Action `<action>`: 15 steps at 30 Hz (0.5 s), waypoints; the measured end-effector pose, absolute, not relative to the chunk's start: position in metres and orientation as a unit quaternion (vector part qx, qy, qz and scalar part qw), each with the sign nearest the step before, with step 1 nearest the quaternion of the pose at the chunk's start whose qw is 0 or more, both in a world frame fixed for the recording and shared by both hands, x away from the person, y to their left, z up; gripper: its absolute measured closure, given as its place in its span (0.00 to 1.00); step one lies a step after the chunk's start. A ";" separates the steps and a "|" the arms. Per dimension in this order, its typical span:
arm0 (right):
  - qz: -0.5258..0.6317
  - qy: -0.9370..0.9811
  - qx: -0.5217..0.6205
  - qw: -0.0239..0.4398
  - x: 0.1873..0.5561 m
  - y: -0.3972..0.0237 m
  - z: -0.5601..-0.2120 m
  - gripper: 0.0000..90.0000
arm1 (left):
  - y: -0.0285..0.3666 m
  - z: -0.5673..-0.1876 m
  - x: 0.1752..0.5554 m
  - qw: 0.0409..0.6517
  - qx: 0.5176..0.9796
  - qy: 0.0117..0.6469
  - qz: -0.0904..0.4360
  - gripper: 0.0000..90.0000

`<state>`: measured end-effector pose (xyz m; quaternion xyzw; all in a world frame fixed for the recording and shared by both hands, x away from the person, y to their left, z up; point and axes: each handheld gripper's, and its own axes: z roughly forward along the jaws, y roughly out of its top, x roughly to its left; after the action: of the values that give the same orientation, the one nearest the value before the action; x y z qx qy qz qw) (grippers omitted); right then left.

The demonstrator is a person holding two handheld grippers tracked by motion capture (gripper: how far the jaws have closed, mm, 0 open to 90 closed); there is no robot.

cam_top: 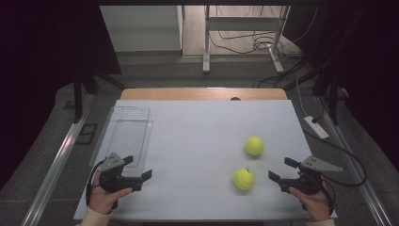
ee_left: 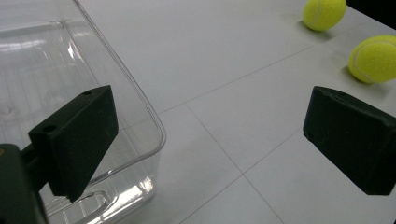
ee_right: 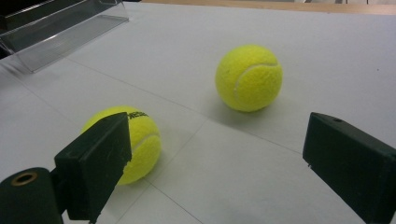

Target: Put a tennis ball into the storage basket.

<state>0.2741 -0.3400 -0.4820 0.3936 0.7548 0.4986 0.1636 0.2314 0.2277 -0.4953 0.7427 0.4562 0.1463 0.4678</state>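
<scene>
Two yellow tennis balls are seen on the white tabletop (cam_top: 202, 136), toward its right half. The nearer tennis ball (cam_top: 243, 179) lies close to the front edge, and the farther tennis ball (cam_top: 254, 146) rests just behind it and slightly to the right; the two are near each other but apart.

The right gripper (cam_top: 280, 172) is held low at the table's front right corner, its jaws set wide with nothing between them. It is pointed toward the nearer ball, which lies just beside the tips without being touched. In the right gripper view the nearer ball (ee_right: 133, 142) is partly hidden behind one jaw, while the farther ball (ee_right: 249, 77) is seen in the open gap beyond (a curved white seam is visible on it).

The left gripper (cam_top: 138, 168) is held at the front left, its jaws likewise spread wide and empty. A clear plastic container (cam_top: 123, 134) stands on the left side of the table, and one jaw is seen over its near corner in the left gripper view, where the rounded corner of the container (ee_left: 140, 112) is close. Both balls are well apart from this gripper, at the upper right of that view.
</scene>
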 end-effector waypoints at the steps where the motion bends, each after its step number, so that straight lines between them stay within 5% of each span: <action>1: 0.499 0.754 0.395 0.164 0.274 -0.341 -0.482 0.09 | 0.227 -0.495 0.231 0.468 0.743 0.457 0.146 0.04; 15: 0.495 0.758 0.391 0.168 0.275 -0.337 -0.484 0.09 | 0.229 -0.493 0.229 0.465 0.741 0.458 0.156 0.05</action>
<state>0.2750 -0.3373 -0.4838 0.3910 0.7578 0.4946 0.1683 0.2295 0.2294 -0.4933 0.7414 0.4576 0.1561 0.4653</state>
